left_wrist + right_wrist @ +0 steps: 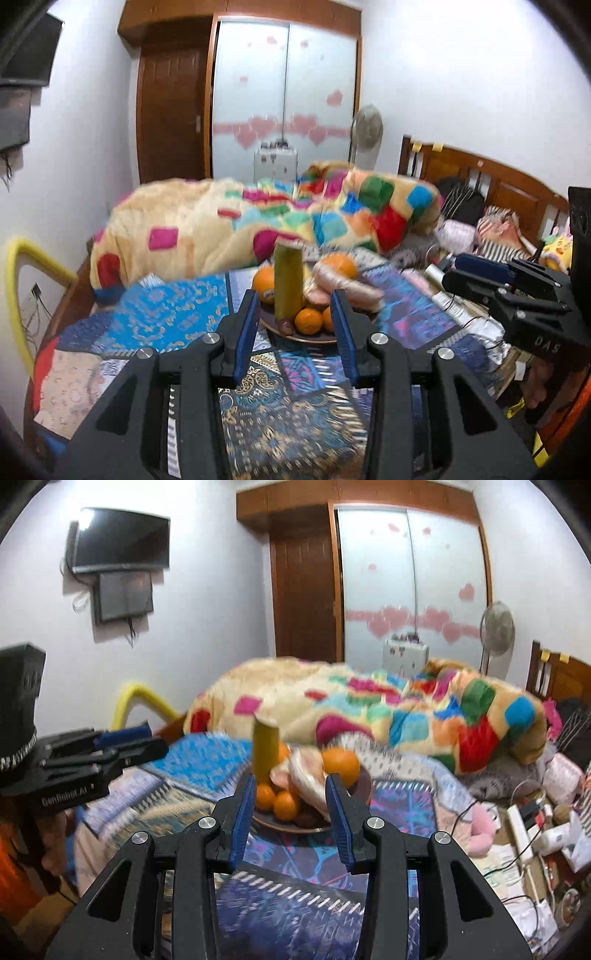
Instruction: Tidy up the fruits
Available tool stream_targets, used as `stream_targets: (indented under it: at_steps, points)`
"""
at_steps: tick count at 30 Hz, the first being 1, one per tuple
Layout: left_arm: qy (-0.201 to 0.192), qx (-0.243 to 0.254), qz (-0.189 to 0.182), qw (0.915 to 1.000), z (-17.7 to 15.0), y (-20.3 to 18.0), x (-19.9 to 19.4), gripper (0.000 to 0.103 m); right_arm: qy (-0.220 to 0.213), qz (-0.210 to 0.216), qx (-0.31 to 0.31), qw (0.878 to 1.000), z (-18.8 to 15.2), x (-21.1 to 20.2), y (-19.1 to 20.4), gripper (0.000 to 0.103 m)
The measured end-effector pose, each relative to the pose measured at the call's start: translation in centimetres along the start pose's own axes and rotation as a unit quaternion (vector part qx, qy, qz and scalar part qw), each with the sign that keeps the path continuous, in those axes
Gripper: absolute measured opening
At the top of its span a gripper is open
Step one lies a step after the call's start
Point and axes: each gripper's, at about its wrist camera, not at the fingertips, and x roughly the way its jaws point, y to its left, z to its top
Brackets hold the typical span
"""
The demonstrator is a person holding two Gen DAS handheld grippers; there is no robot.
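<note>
Several fruits sit piled on a brown plate (295, 336) that rests on the patchwork bedcover (166, 314): a tall yellow-green cylinder (287, 280) stands upright at the plate's left side, a large orange (263, 283) lies just behind it, another large orange (340, 266) sits at the back right, two small oranges (308, 320) lie at the front edge, and pale pink peeled pieces (354, 291) are heaped across the right half. A small dark fruit (285, 325) touches the plate's front rim, too blurred to name.

The left gripper (295, 332) hangs above the cover on the near side of the plate, its blue-padded jaws parted with nothing between them. The right gripper (291, 812) is held the same way, jaws apart and empty, also short of the plate; from the right wrist view the plate's rim (365, 786) shows just beyond its fingertips. Each gripper appears at the edge of the other's view, side by side and apart.

Behind the plate lies a crumpled multicoloured blanket (258, 218). Farther back are a wooden wardrobe with frosted doors (284, 96), a standing fan (366, 129), a wooden headboard (491, 181) and, on the left wall, a television (122, 544).
</note>
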Motion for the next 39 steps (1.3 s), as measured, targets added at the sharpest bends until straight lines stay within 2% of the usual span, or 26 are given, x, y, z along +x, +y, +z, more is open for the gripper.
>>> stream_targets:
  at_steps: [3, 4, 7, 9, 11, 12, 14, 20, 23, 25, 39]
  points:
    - [-0.047, 0.01, 0.008, 0.9988, 0.6, -1.3, -4.1, 0.04, -0.046, -0.011, -0.007, 0.999, 1.1, -3.7, 1.7, 0.036]
    - [-0.058, 0.012, 0.009, 0.9982, 0.8, -1.7, -5.1, 0.043, -0.058, -0.014, -0.009, 0.998, 1.4, -4.7, 2.1, 0.036]
    - [-0.097, 0.013, 0.013, 0.9951, 1.0, -2.7, -8.4, 0.063, -0.101, -0.021, -0.01, 0.995, 2.0, -8.0, 3.6, 0.036]
    - [-0.116, 0.017, 0.016, 0.9929, 1.0, -3.3, -10.2, 0.068, -0.123, -0.024, -0.01, 0.992, 2.2, -9.5, 4.3, 0.039]
    - [-0.128, 0.024, 0.021, 0.9912, 0.8, -3.9, -11.6, 0.074, -0.142, -0.029, -0.01, 0.989, 2.1, -10.9, 5.1, 0.052]
    - [-0.136, 0.025, 0.024, 0.9901, 0.8, -4.2, -12.2, 0.076, -0.148, -0.031, -0.009, 0.988, 2.1, -11.4, 5.3, 0.055]
    - [-0.15, 0.026, 0.032, 0.9879, 0.6, -4.5, -13.3, 0.087, -0.161, -0.035, -0.008, 0.986, 1.8, -12.3, 5.9, 0.065]
    - [-0.174, 0.025, 0.049, 0.9832, -0.3, -4.7, -15.4, 0.099, -0.181, -0.047, -0.002, 0.982, 1.4, -13.1, 6.4, 0.088]
    - [-0.178, 0.024, 0.056, 0.9821, -0.6, -4.7, -15.9, 0.101, -0.185, -0.052, -0.001, 0.981, 1.2, -13.2, 6.5, 0.098]
    - [-0.18, 0.021, 0.058, 0.9818, -0.8, -4.5, -16.1, 0.102, -0.19, -0.056, 0.001, 0.98, 0.9, -13.6, 6.5, 0.101]
    - [-0.176, 0.009, 0.056, 0.9827, -1.1, -4.2, -16.0, 0.103, -0.186, -0.058, 0.0, 0.981, 0.1, -14.1, 6.8, 0.103]
